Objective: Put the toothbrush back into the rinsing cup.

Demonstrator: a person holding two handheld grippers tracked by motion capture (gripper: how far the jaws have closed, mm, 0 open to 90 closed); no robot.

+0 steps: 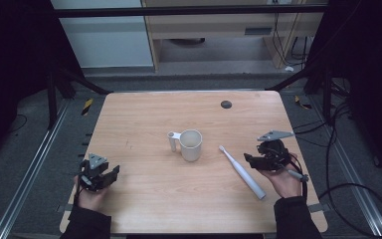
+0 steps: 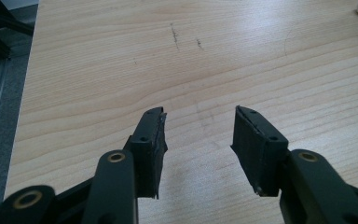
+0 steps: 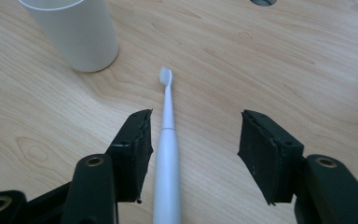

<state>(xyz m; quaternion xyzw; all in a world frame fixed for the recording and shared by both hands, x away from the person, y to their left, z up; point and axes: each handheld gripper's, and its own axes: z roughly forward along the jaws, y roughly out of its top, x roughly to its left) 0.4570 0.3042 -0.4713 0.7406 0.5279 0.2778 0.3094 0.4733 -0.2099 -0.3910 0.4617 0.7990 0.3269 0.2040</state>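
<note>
A white cup (image 1: 191, 145) with a side handle stands upright at the middle of the wooden table (image 1: 144, 114). To its right a white electric toothbrush (image 1: 242, 172) lies flat, bristle end toward the cup. My right gripper (image 1: 251, 160) hovers just right of the toothbrush and is open. In the right gripper view the toothbrush (image 3: 167, 154) runs up between the open jaws, close to the left one, and the cup (image 3: 77, 32) stands at the top left. My left gripper (image 1: 110, 175) is open over bare wood near the table's left front; its gripper (image 2: 199, 126) holds nothing.
A small dark round cap (image 1: 226, 104) sits in the table near the far right. Metal rails and black cables run along the floor on both sides. A cabinet stands behind the table.
</note>
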